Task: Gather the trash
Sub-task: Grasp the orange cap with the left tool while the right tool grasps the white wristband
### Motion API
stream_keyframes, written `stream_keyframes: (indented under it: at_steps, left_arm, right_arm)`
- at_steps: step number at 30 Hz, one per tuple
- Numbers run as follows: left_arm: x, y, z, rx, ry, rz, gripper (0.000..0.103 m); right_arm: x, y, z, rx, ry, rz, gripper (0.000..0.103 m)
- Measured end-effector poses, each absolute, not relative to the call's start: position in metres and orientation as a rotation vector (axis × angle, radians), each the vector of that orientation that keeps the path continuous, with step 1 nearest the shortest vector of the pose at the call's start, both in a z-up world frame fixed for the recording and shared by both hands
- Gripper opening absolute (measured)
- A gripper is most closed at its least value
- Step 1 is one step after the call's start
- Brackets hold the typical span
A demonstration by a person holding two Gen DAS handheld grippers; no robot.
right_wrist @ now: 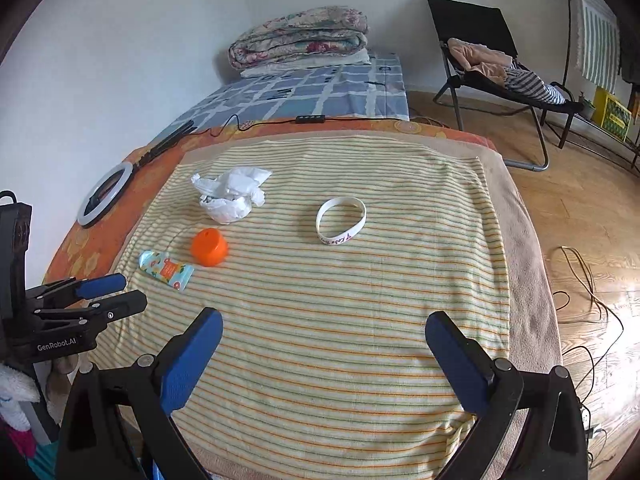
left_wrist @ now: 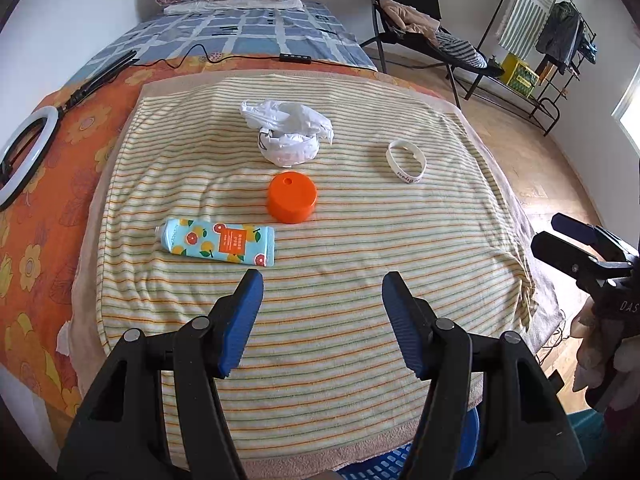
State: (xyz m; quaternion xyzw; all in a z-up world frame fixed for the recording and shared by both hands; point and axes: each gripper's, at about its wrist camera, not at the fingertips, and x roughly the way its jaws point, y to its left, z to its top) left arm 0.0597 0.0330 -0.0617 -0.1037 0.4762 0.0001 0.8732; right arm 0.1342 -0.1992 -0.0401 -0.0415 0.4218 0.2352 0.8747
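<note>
L gripper (left_wrist: 322, 280): jaws spread, empty, above near edge of striped towel (left_wrist: 320, 340) on bed. R gripper (right_wrist: 324, 322): jaws spread, empty, same height. Crumpled white plastic bag (left_wrist: 288, 132) at far centre; orange cap (left_wrist: 291, 198) just in front; fruit-print tube (left_wrist: 219, 242) lying flat to L; white wristband (right_wrist: 341, 220) apart to R.

Ahead of my tool, the striped towel (left_wrist: 320, 320) carries a crumpled white bag (left_wrist: 288, 132), orange cap (left_wrist: 292, 198), fruit-print tube (left_wrist: 220, 242) and white wristband (left_wrist: 406, 162).
</note>
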Motion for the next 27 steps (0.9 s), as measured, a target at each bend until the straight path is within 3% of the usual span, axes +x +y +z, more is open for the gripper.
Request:
stream_keyframes:
  at_steps: [12, 23, 27]
  left_arm:
    - [0.13, 0.044, -0.102, -0.216, 1.042, 0.02, 0.064]
    - [0.164, 0.053, -0.127, -0.212, 1.058, 0.059, 0.063]
    - [0.169, 0.051, -0.132, -0.192, 1.062, 0.062, 0.052]
  right_arm:
    - [0.24, -0.173, -0.078, -0.002, 0.974, 0.425, 0.098]
    - [0.281, -0.144, -0.122, -0.019, 1.042, 0.376, 0.098]
    - [0.287, -0.137, -0.13, -0.021, 1.047, 0.374, 0.095]
